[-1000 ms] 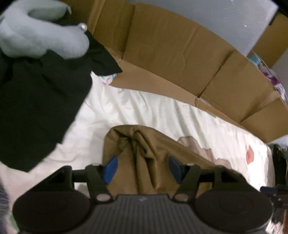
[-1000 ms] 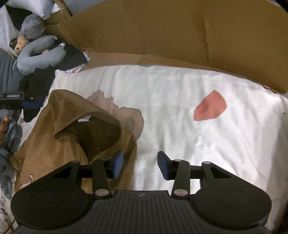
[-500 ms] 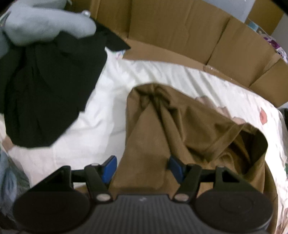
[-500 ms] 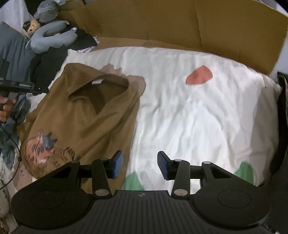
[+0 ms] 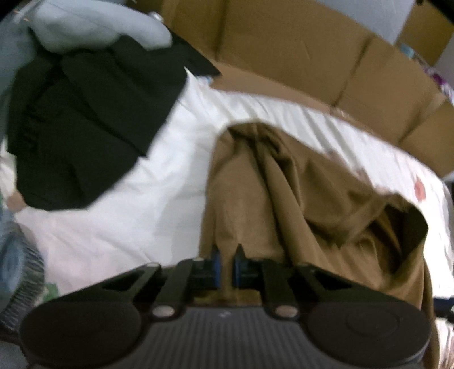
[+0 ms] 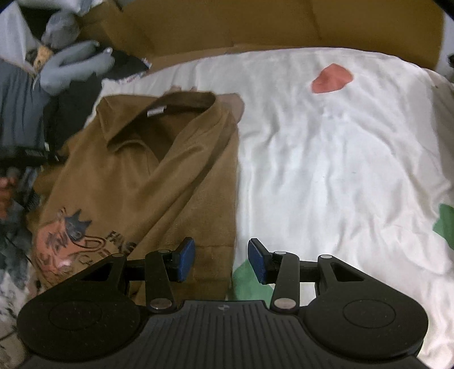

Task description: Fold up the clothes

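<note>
Spread across the left half of a white, softly wrinkled bedsheet (image 6: 326,159) lies a brown short-sleeved cotton T-shirt (image 6: 159,176), its ribbed collar toward the far side, a small white neck label showing, and an orange-and-blue printed graphic with dark lettering near its lower left. The fabric is matte and rumpled, with a long diagonal fold running from collar to hem. The left gripper (image 5: 225,262), black with blue pads, has its fingers drawn nearly together with brown cloth between them at the shirt's near edge, the material rising in deep creases just ahead of it. The right gripper (image 6: 221,259) hovers low with its blue-padded fingers apart, straddling the shirt's right edge: its left finger over brown cloth, its right over a green patch on the sheet. A black crumpled garment (image 5: 85,122) and a grey plush toy (image 5: 93,25) sit at the far left, and tan corrugated cardboard panels (image 5: 283,51) stand behind the bed. A red patch (image 6: 332,78) marks the sheet, well apart from the shirt.
</note>
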`<state>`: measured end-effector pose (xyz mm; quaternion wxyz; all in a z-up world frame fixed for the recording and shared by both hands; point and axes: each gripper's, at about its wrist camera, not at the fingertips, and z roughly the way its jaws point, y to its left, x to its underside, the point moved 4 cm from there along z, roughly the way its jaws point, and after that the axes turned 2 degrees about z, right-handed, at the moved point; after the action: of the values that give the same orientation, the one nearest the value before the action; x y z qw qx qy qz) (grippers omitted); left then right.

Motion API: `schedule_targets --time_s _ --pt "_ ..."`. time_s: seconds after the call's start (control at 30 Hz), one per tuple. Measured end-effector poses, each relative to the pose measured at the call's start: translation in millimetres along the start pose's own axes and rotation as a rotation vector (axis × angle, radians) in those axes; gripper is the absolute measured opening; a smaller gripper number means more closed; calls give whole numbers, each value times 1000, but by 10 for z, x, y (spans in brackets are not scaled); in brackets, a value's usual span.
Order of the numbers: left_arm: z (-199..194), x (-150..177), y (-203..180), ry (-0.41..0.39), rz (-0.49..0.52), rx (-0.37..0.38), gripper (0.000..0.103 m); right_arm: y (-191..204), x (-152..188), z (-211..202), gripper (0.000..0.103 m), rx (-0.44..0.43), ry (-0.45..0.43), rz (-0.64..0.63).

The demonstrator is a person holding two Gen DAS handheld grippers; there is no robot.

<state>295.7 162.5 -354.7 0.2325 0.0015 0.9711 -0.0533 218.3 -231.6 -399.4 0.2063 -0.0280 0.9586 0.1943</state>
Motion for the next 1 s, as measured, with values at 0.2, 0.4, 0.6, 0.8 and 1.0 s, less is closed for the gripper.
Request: schedule_targets --time_s 0.2,0.4,0.6,0.8,1.0 --pt "-218 -226 311 -115 -42 -148 9 69 57 104 49 10 11 -17" --pt "-273 -408 646 -155 -111 -298 13 -24 -20 -160 49 -31 -67 4" --pt "-302 -348 677 -161 -125 -344 28 -107 -21 -64 19 -11 -55 9" --pt "-410 -197 576 -141 -137 -296 37 -33 30 69 18 6 -30 -30" --pt "-474 27 361 -97 -125 -220 40 2 43 151 18 13 -22 -39"
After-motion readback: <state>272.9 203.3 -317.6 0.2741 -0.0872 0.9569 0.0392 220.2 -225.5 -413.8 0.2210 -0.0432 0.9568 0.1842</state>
